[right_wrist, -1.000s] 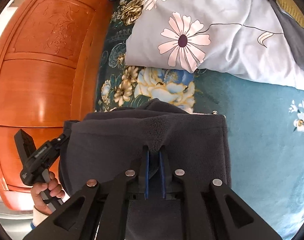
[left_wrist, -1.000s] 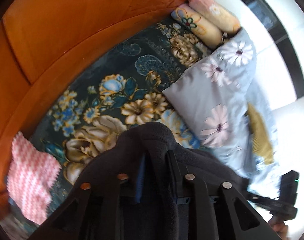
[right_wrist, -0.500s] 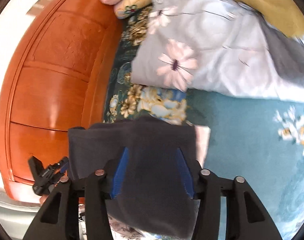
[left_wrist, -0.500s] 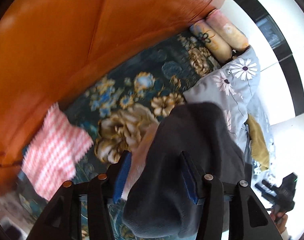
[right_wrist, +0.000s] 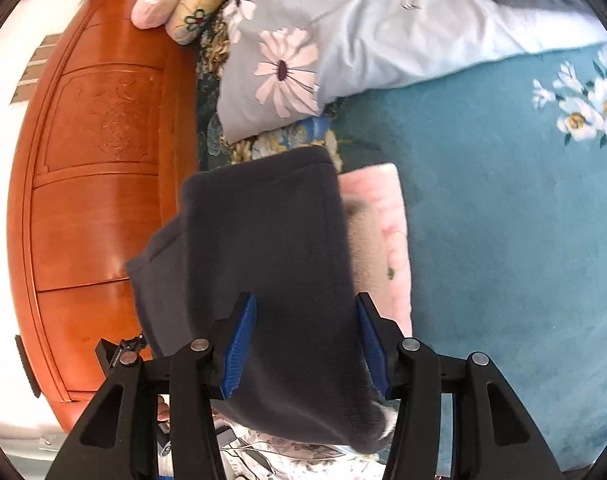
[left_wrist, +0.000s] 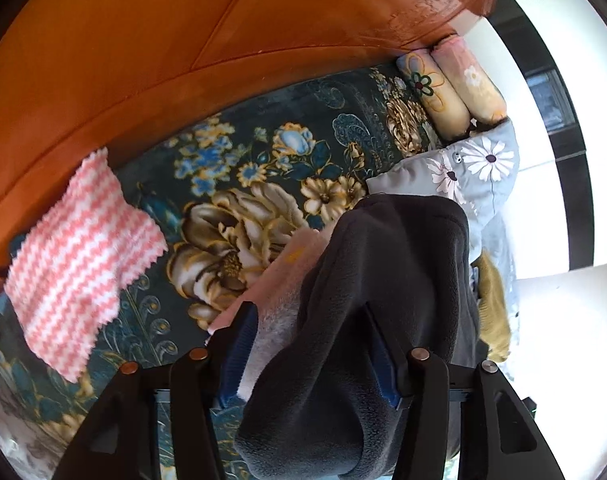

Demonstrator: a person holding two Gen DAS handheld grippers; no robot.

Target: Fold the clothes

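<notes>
A folded dark grey fleece garment (left_wrist: 383,300) lies on top of a folded pink garment (left_wrist: 279,280) on the flowered bed. My left gripper (left_wrist: 309,354) is open, its blue pads apart on either side of the grey fleece. In the right wrist view the same grey fleece (right_wrist: 271,248) covers most of the pink garment (right_wrist: 387,220). My right gripper (right_wrist: 305,346) is open too, with the fleece lying between its spread fingers.
An orange wooden headboard (left_wrist: 183,40) runs along the bed, also in the right wrist view (right_wrist: 103,180). A pink-and-white zigzag cloth (left_wrist: 79,256) lies at left. A grey daisy-print duvet (right_wrist: 363,40) and two rolled pillows (left_wrist: 451,84) lie further off. A mustard cloth (left_wrist: 493,312) lies at right.
Both grippers were shut on the grey fleece a second ago; both have opened and let it go. The fleece now rests on the pink garment, and both grippers have drawn back.
</notes>
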